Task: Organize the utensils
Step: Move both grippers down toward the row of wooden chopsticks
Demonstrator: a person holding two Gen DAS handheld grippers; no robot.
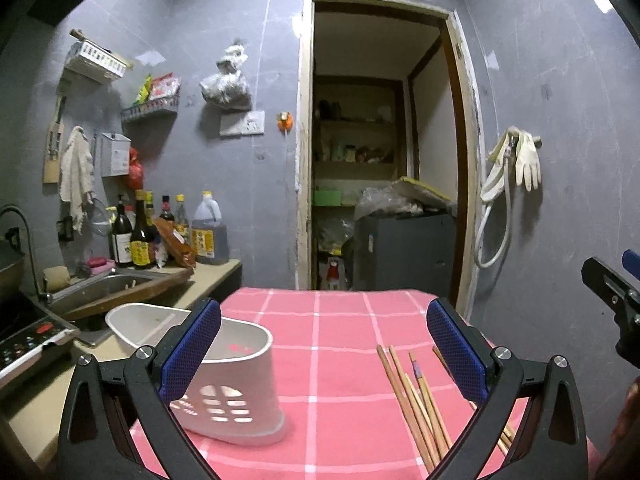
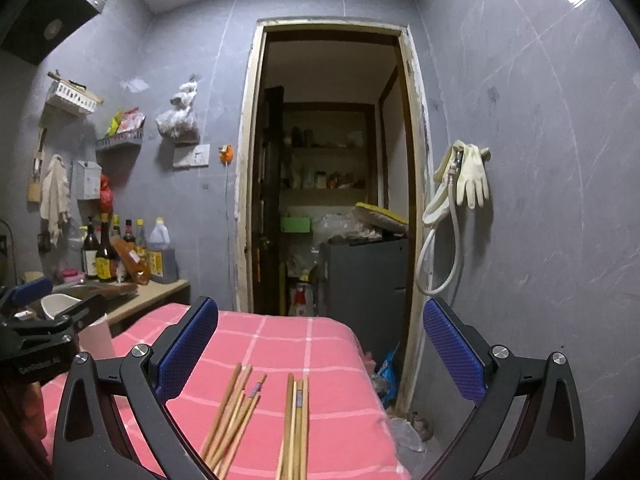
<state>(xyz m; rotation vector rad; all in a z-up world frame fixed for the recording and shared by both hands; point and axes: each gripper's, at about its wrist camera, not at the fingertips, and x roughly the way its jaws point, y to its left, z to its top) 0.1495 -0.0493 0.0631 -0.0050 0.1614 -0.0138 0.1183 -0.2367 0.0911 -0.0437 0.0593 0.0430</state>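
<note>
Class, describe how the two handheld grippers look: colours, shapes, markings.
Both the left gripper and the right gripper have black angular frames with silver round bolts and blue textured finger pads. White lettering, too blurred to read surely, marks the left gripper's body in the right wrist view.

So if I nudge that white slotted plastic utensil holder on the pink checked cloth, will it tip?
The white slotted plastic utensil holder looks empty and thin-walled, so probably light and likely to slide. It stands taller than its base, so a high push may tip it. The pink checked cloth might bunch underneath.

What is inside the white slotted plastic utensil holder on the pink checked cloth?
The white slotted plastic utensil holder shows bare inner wall; no chopsticks protrude. Its bottom is hidden by the rim.
</note>
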